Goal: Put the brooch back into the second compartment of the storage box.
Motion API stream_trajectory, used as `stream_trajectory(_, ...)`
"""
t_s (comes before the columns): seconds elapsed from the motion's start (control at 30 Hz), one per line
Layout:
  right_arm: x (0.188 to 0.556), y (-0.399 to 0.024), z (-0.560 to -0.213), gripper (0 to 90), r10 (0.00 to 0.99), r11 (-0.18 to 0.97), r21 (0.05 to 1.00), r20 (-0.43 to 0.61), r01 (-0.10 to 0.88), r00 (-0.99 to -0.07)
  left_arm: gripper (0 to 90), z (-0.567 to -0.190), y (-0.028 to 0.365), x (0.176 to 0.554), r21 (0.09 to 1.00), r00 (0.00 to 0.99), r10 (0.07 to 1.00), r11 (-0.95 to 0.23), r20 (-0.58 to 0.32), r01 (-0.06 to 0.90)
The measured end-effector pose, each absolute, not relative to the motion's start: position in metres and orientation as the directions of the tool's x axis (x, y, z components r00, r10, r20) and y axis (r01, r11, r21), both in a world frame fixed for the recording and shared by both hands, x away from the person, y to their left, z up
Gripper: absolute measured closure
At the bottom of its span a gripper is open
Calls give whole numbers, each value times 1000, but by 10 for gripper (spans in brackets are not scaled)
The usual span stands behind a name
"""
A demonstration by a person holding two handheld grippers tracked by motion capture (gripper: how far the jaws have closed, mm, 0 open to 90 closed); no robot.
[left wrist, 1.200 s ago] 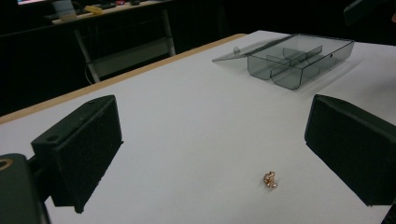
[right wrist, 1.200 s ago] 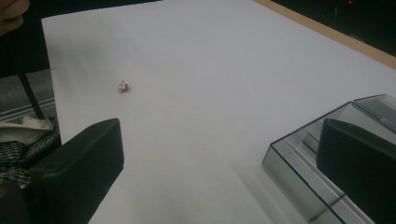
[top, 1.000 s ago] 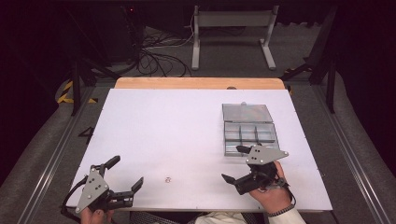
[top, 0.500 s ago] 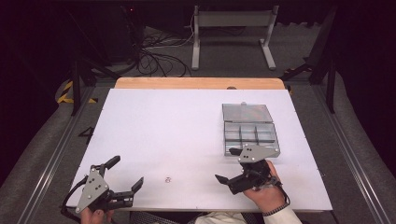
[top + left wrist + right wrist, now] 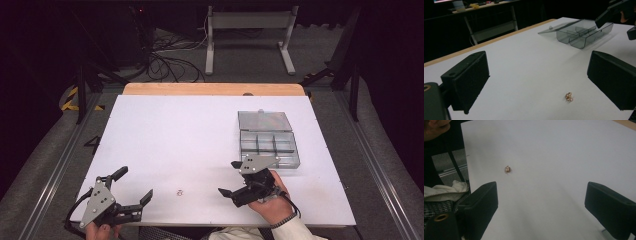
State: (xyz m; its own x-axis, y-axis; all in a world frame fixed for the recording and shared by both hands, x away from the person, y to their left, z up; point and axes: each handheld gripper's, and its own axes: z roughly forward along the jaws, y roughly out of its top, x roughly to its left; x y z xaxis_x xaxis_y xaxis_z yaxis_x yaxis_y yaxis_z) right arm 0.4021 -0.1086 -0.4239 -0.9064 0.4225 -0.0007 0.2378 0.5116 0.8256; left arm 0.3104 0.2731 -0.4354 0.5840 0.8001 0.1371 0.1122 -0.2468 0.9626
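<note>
Small gold trinket (image 5: 179,192) lying on the white table (image 5: 200,135) near its front edge, between the two grippers. Right gripper (image 5: 231,179), jaws spread and empty though just closing a little, points left at it; trinket ahead and left of its jaws. Left gripper (image 5: 134,186) spread, empty, about as near. Clear compartment box (image 5: 269,148) open behind the right gripper, compartments apparently empty

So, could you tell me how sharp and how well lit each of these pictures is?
High view: white table evenly bright, surroundings nearly black. Left gripper view: small gold trinket slightly soft, clear box sharp enough. Right gripper view: tabletop smeared near the jaws, the trinket soft.
</note>
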Motion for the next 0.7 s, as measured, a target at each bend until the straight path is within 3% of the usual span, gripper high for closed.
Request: stream_trajectory(0.7, 410, -61, -437, 194, 350, 562, 797, 14, 222, -937, 46, -435, 274, 311, 963, 586, 799, -246, 136, 112)
